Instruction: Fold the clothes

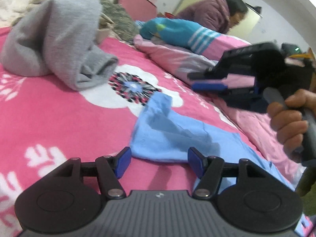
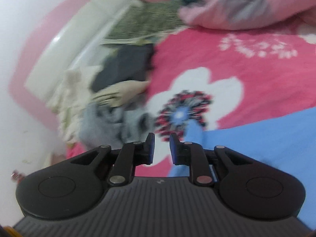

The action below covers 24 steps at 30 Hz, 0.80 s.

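On the pink flowered bedspread [image 1: 59,118], toward its left side, a crumpled grey garment [image 1: 57,39] sits in a heap with one sleeve trailing toward the big white flower print [image 1: 128,90]. Just right of that flower lies the light blue garment [image 1: 177,136], mostly flat but rumpled; its long axis runs from a narrow end touching the flower down and right toward the near right edge of the bed. The left gripper [image 1: 159,162] hovers low at the cloth's near edge, jaws wide apart, nothing between them. Farther right the right gripper [image 1: 209,81], held by a hand [image 1: 288,118], hangs above the bed with its jaws slightly parted and empty. Beyond lie a rolled pink quilt [image 1: 173,55], a teal striped garment [image 1: 177,31] and a seated person [image 1: 215,11] by a white wall.
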Tool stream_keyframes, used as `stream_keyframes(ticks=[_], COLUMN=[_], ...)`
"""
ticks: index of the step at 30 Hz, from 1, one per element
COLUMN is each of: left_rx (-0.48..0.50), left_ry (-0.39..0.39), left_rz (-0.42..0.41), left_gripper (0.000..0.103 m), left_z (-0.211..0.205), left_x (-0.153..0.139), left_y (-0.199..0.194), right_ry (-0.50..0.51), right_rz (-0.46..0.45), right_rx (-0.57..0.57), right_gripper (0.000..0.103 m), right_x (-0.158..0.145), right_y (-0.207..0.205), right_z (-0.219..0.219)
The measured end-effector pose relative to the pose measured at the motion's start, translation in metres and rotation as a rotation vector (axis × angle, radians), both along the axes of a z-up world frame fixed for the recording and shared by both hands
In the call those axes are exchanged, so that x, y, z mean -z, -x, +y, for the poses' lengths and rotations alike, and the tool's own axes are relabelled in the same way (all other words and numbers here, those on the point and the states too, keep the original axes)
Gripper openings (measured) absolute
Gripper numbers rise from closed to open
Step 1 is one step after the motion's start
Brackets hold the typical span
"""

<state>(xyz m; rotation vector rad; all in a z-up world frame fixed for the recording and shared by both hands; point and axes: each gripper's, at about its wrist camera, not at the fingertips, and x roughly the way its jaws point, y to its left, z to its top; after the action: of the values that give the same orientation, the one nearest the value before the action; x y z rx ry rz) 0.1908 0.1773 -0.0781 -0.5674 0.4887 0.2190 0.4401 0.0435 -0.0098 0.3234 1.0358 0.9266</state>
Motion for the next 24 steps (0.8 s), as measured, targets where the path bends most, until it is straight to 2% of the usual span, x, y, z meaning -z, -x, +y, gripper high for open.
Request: stream_keyframes(ticks=[4, 8, 13, 20, 24], left_rx=[-0.080, -0.067, -0.073, -0.066, -0.063], left_ry=[0.009, 0.054, 0.076, 0.047, 0.034], left_rz=[-0.041, -0.002, 0.003, 0.032, 0.044], left_gripper=[0.066, 0.066, 0.062, 0.030, 0.022], left_z=[0.006, 0.012, 0.017, 0.015, 0.013], left_x=[-0.005, 0.000, 0.006, 0.009, 0.011], left_y=[0.013, 0.007, 0.002, -0.004, -0.007], right_ry=[0.095, 0.221, 0.308, 0.392, 0.406], right_rz=[0.036, 0.026, 0.048, 0.039, 0.030], right_rx=[0.018, -0.004, 0.023, 0.039, 0.043], right_gripper=[0.024, 0.027, 0.030, 0.030, 0.027], right_x=[0.019, 0.036, 0.049, 0.061, 0.062], right_y=[-0.009, -0.012, -0.022, -0.024, -0.025], right_z=[0.030, 0.063, 0.083, 0.100, 0.101])
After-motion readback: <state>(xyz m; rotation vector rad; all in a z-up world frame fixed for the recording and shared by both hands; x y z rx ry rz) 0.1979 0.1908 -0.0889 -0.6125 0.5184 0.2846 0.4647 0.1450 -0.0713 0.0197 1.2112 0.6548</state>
